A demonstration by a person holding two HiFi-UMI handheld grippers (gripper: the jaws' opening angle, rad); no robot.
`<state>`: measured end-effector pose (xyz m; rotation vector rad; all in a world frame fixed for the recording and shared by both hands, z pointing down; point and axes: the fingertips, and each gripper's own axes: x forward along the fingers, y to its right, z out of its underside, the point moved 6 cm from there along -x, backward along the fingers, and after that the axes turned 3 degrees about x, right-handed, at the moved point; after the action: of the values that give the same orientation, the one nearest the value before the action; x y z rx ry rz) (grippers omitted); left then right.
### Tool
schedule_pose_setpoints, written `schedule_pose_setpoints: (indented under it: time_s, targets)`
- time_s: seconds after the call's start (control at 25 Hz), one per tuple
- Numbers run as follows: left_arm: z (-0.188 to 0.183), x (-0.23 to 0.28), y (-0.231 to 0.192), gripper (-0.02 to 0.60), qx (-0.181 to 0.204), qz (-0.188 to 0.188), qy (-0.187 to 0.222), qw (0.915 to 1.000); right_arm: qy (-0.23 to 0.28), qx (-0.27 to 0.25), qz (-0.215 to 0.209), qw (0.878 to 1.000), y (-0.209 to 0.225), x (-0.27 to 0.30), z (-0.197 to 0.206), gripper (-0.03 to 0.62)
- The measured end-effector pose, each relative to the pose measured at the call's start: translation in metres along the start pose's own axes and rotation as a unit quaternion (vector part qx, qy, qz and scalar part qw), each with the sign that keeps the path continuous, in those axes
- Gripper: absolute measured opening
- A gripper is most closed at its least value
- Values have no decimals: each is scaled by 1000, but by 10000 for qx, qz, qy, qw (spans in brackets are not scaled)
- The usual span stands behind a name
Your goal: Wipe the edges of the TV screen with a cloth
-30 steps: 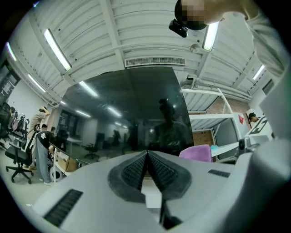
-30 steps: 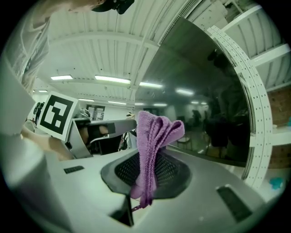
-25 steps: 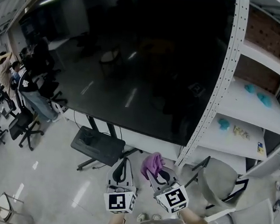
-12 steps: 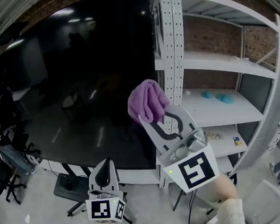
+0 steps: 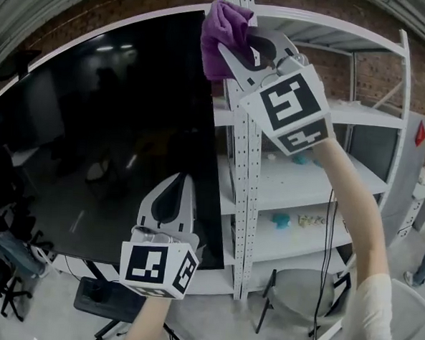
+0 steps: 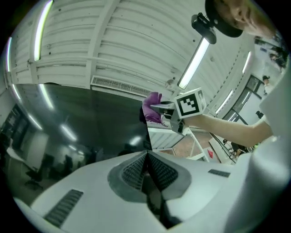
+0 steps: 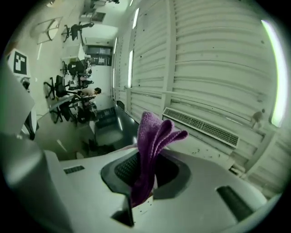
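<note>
1. The right gripper (image 5: 234,45), raised on an outstretched arm, had its jaws clamped on a purple cloth (image 5: 223,26). The cloth sat at the top right corner of the TV screen (image 5: 107,138); whether it touched the bezel could not be told.
2. The left gripper (image 5: 179,189) pointed upward in front of the screen's lower right part, its jaws pressed together with nothing between them.
3. The screen's right edge ran just beside the perforated upright (image 5: 245,203) of a white shelving unit (image 5: 356,174), leaving only a narrow gap on that side. Its top edge stood clear below a brick wall (image 5: 136,1).
4. The screen's left end was cut off by the frame, and the left gripper's marker cube (image 5: 156,270) hid part of the bottom edge.
5. Small teal objects (image 5: 281,219) on the shelves were too small to name.
</note>
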<state>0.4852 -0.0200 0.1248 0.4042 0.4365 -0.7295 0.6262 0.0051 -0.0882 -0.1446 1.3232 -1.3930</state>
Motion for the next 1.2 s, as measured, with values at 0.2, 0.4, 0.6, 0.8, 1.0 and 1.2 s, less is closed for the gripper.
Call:
schedule_pose_setpoints:
  time_s: [0.2, 0.4, 0.6, 0.8, 1.0, 1.2]
  targets:
    - [-30, 24, -5, 15, -100, 45, 240, 9997, -203, -398, 395, 9982, 32, 19, -1, 63]
    - [-35, 24, -7, 15, -62, -49, 243, 9997, -243, -563, 276, 9977, 27, 29, 4, 63]
    - [-31, 17, -4, 15, 81, -39, 150, 9998, -152, -428, -4, 9990, 12, 33, 5, 63]
    - [-27, 7, -9, 15, 160, -154, 27, 9997, -85, -321, -299, 9990, 2, 31, 4, 63]
    - [-20, -7, -14, 15, 120, -191, 10, 9997, -54, -184, -503, 9986, -21, 17, 10, 63]
    - [-14, -8, -9, 15, -51, -196, -29, 9998, -136, 15, -743, 9971, -53, -8, 30, 63]
